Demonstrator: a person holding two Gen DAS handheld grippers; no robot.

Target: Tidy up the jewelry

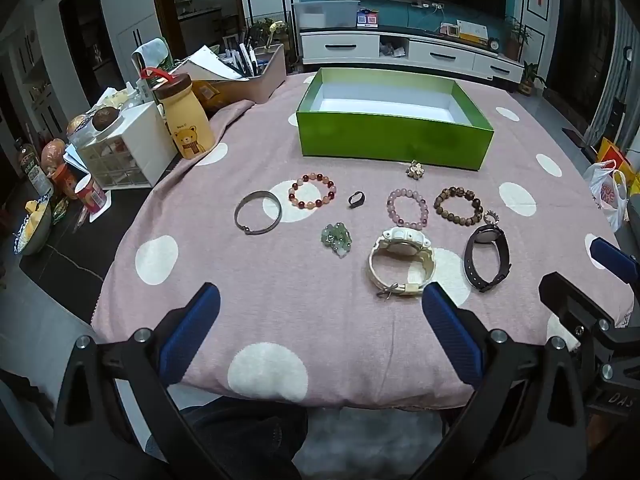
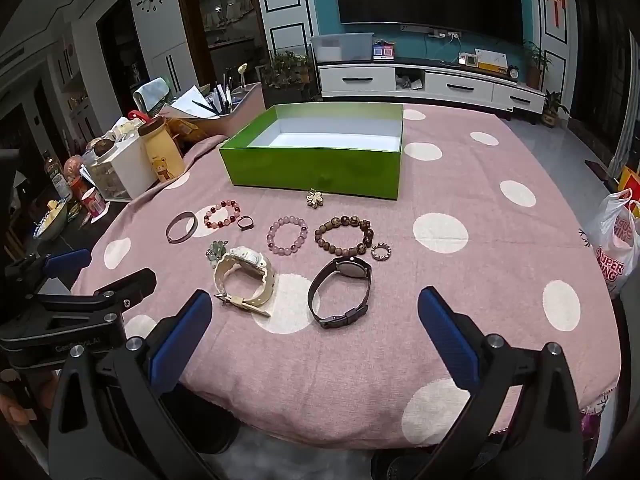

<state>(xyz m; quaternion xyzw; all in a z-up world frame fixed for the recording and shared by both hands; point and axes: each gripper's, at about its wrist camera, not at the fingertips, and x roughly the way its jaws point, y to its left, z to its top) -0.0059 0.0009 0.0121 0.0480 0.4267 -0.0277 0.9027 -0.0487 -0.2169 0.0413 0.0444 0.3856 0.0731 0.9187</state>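
Note:
An open green box (image 1: 394, 138) (image 2: 316, 172) with nothing visible inside stands at the back of the pink dotted tablecloth. In front lie a metal bangle (image 1: 258, 212), a red bead bracelet (image 1: 312, 196), a black ring (image 1: 355, 200), a green jade charm (image 1: 338, 238), a pink bead bracelet (image 1: 407, 208), a brown bead bracelet (image 1: 459, 205), a flower brooch (image 1: 415, 169), a white watch (image 1: 401, 260) (image 2: 244, 280) and a black watch (image 1: 487, 256) (image 2: 340, 292). My left gripper (image 1: 320, 320) and right gripper (image 2: 316, 328) are open and empty, near the table's front edge.
A small sparkly ring (image 2: 381, 251) lies beside the brown bracelet. At the left stand a bear bottle (image 1: 188, 120), a white drawer box (image 1: 128, 152) and clutter. A plastic bag (image 2: 614, 240) hangs at the right edge.

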